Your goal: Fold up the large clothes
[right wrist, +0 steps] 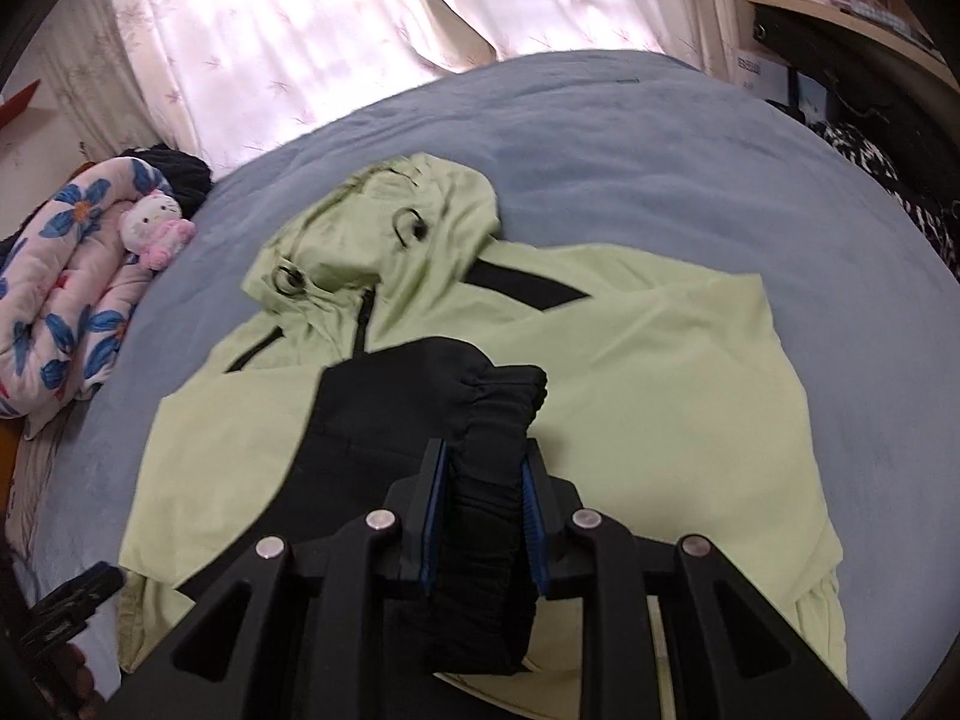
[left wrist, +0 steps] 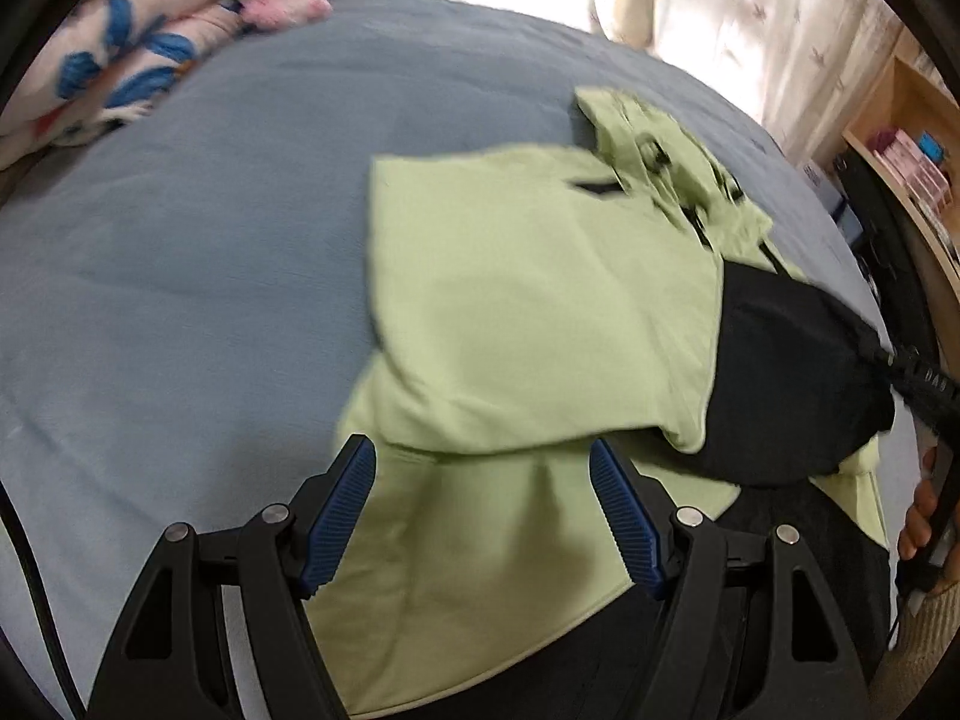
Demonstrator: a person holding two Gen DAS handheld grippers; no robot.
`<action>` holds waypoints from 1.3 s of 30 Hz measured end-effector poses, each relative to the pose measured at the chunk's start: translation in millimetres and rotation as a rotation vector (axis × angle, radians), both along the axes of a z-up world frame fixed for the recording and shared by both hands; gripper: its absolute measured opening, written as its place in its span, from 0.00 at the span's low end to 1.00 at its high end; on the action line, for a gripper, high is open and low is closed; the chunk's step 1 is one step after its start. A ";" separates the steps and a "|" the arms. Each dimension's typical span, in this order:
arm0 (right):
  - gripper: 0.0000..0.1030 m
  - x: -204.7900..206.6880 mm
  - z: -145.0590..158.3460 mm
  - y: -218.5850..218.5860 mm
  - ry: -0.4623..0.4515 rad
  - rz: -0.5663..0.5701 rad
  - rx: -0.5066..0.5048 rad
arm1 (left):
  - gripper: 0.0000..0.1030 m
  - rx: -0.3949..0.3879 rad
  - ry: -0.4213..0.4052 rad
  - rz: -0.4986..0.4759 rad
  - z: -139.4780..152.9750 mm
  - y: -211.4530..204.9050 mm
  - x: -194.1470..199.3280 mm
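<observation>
R gripper [right wrist: 483,501] on black cuff [right wrist: 492,420]

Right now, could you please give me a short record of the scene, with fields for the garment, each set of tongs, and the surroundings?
garment: light green hooded jacket with black sleeve end, lying on blue bed cover
hood: at the far end, towards the curtain
left tongs: open, above the jacket's near edge, holding nothing
right tongs: shut on the black sleeve end
beside the jacket: flowered quilt, plush toy
</observation>
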State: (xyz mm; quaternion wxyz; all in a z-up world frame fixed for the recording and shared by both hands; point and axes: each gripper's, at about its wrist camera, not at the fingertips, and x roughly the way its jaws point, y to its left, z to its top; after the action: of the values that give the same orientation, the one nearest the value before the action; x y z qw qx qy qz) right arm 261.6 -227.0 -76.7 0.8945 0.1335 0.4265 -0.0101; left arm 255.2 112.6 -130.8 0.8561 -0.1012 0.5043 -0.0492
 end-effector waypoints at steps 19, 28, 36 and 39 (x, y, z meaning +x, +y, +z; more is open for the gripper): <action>0.19 4.1 -47.7 -17.1 0.138 -0.025 -0.048 | 0.28 -0.019 0.033 0.308 -44.0 60.8 8.9; 0.42 -9.0 -34.5 -39.2 0.108 -0.027 0.104 | 0.52 0.074 0.093 0.080 -19.2 40.8 -9.6; 0.49 18.1 -34.1 -41.9 0.113 -0.020 0.114 | 0.56 0.115 0.014 -0.037 28.5 29.8 23.1; 0.49 30.3 -46.7 -41.0 0.146 -0.013 0.118 | 0.56 0.115 0.048 -0.023 16.4 32.7 76.1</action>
State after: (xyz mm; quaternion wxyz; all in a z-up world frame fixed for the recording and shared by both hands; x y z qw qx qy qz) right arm 291.9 -268.0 -123.5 0.8516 0.1876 0.4895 -0.0005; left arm 331.3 145.3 -114.5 0.8476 -0.0473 0.5278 -0.0278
